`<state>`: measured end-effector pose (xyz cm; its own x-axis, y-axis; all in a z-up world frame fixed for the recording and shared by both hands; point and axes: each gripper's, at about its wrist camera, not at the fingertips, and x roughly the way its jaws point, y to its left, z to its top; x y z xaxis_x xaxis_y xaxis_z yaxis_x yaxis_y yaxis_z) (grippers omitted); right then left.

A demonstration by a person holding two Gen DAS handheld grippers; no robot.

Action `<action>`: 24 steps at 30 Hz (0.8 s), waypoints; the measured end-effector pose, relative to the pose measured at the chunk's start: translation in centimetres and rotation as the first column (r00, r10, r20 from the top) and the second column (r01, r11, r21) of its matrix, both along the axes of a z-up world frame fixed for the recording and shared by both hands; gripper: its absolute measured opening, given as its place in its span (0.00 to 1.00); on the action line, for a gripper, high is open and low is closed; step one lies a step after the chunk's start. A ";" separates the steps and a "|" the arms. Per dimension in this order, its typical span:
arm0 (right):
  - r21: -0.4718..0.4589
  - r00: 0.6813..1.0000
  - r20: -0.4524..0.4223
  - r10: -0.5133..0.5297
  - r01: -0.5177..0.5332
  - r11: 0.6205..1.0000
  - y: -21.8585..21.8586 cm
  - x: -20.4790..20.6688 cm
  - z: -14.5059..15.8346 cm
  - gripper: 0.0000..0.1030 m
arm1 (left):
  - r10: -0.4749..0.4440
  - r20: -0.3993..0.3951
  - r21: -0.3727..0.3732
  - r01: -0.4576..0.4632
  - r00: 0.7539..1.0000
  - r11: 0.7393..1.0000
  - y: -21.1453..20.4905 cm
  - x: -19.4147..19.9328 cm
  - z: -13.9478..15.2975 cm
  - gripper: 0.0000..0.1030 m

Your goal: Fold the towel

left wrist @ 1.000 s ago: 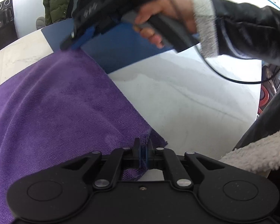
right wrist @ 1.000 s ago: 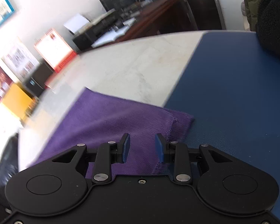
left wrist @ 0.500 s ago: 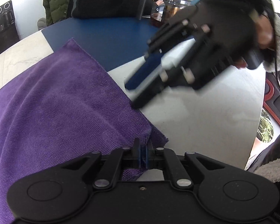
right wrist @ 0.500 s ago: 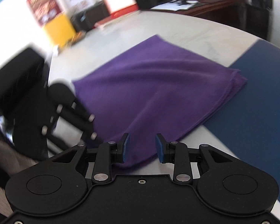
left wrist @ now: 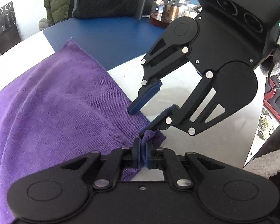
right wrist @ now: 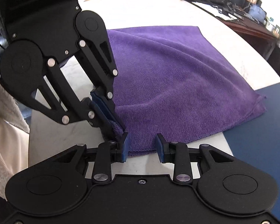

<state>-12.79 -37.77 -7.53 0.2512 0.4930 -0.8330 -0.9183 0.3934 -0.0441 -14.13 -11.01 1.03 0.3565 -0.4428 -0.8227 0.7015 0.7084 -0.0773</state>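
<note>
Left wrist view: the left gripper [left wrist: 142, 155] stays clamped on the near corner of the purple towel [left wrist: 61, 112], which lies on the white table [left wrist: 205, 145], and the right gripper [left wrist: 149, 110] has swung in from the far corner to hover just beside that pinch. Right wrist view: the right gripper [right wrist: 142, 147], jaws apart and holding nothing, straddles the towel's [right wrist: 177, 78] near edge beside the left gripper [right wrist: 110, 117], apparently ready to take a second hold for the next fold.

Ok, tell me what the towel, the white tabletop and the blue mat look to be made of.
Towel: soft purple pile, probably microfibre; fine ribbed nap, stitched hem.
Tabletop: glossy white with faint grey veins, perhaps marble or an imitation.
Mat: smooth matte dark blue, material unclear.
</note>
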 end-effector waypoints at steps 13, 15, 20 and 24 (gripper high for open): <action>-0.035 0.997 0.027 0.068 -0.067 0.997 0.1 0.1 -0.3 0.30 | 0.479 0.004 -0.052 -0.479 0.878 0.877 8.5 -5.0 2.0 0.03; -0.032 0.998 0.013 0.068 -0.067 0.997 0.1 0.3 -0.3 0.30 | 0.580 0.032 -0.062 -0.578 0.814 0.814 10.5 -6.2 2.8 0.03; -0.043 0.997 0.000 0.075 -0.075 0.996 0.3 1.0 -0.4 0.34 | 0.738 0.123 -0.003 -0.744 0.663 0.668 14.5 -6.7 3.2 0.03; -0.045 0.997 -0.018 0.079 -0.080 0.996 0.3 1.4 -0.4 0.35 | 0.789 0.093 -0.037 -0.790 0.607 0.612 16.0 -6.3 2.8 0.03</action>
